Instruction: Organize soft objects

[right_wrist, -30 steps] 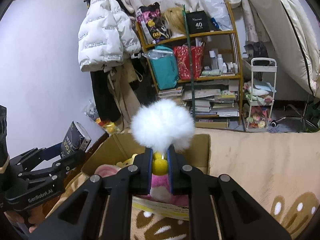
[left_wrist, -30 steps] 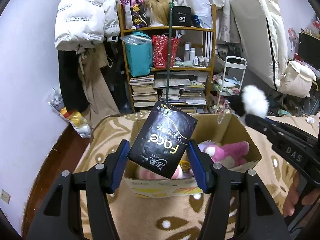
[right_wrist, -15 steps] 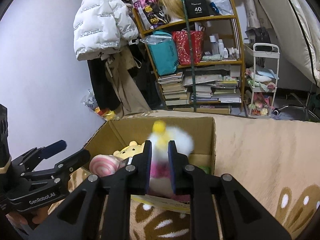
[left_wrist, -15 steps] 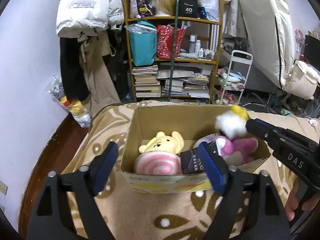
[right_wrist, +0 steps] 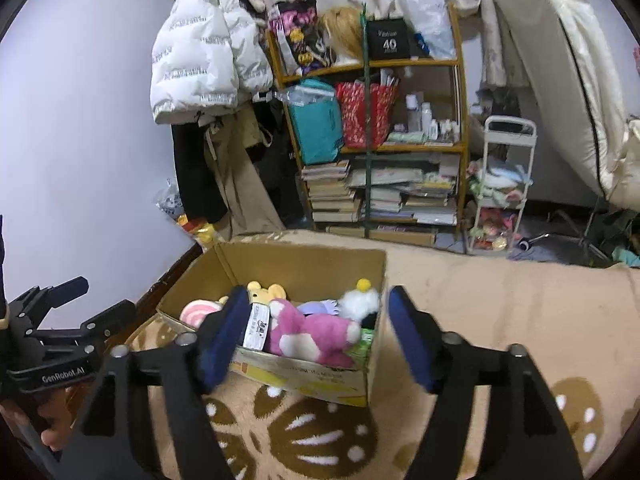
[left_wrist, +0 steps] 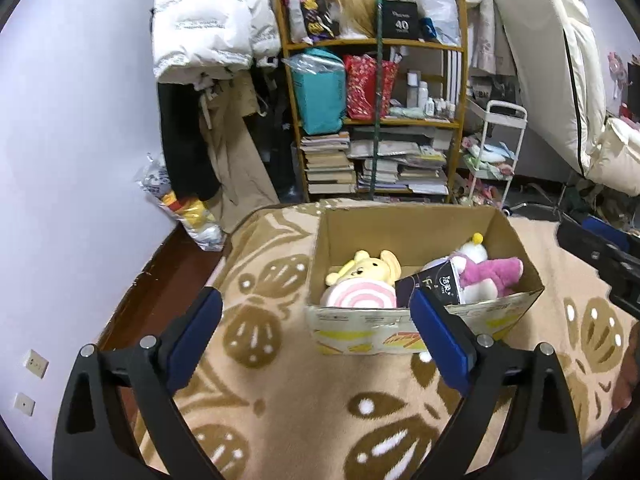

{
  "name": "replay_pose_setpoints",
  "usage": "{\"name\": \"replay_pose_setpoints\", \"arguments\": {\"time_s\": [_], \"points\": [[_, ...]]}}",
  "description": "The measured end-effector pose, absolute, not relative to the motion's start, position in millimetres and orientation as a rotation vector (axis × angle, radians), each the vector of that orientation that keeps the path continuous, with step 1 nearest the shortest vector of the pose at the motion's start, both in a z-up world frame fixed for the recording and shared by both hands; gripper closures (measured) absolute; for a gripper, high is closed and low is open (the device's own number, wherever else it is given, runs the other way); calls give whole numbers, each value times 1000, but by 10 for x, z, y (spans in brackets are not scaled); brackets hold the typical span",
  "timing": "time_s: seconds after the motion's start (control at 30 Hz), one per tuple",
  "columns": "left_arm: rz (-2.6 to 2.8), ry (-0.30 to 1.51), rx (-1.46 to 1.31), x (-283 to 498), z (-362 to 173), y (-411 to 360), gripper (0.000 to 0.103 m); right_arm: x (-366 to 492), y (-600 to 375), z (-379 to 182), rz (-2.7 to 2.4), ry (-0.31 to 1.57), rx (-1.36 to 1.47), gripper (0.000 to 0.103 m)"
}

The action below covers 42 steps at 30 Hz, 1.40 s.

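The left gripper (left_wrist: 316, 334) is seen with jaws opening and nothing between them; the box (left_wrist: 404, 222) lies beyond its right jaw, the tissue pack (left_wrist: 434, 286) inside. The right gripper (right_wrist: 316, 336) jaws are opening too, the pompom (right_wrist: 358, 300) beyond them in the box, apparently dropped there for tidying.

Plush toys (left_wrist: 490, 276) inside open cardboard box (left_wrist: 408, 224)

Even indoor light — fisheye-bent edges, dark corners
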State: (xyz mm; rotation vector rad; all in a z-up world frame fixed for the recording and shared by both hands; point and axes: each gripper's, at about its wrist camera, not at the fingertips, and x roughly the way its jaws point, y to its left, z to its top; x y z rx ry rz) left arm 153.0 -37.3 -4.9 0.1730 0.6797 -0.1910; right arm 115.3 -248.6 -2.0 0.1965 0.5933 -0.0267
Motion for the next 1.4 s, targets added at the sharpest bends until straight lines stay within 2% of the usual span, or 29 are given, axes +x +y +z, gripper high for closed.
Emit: {"name": "replay_pose_setpoints", "arguments": {"time_s": [0.13, 0.27, 0.63, 0.9, 1.17, 1.4], "points": [[-163, 641, 146, 1301, 133, -209, 4, 936, -2493, 222, -16, 579, 172, 14], [-147, 617, 143, 1112, 258, -106, 3, 683, -2531, 426, -20, 557, 167, 2], [-138, 593, 166, 636, 353, -9, 3, 25, -2513, 744, -48, 508, 127, 0], [-171, 605, 158, 365, 346, 20, 3, -266, -2455, 610, -52, 468, 113, 0], [-121, 522, 207, 120, 233, -9, 3, -350, -2436, 498, -52, 437, 107, 0], [-106, 502, 202, 91, 85, 53, 3, -304, -2432, 426, -51, 482, 83, 0]]}}
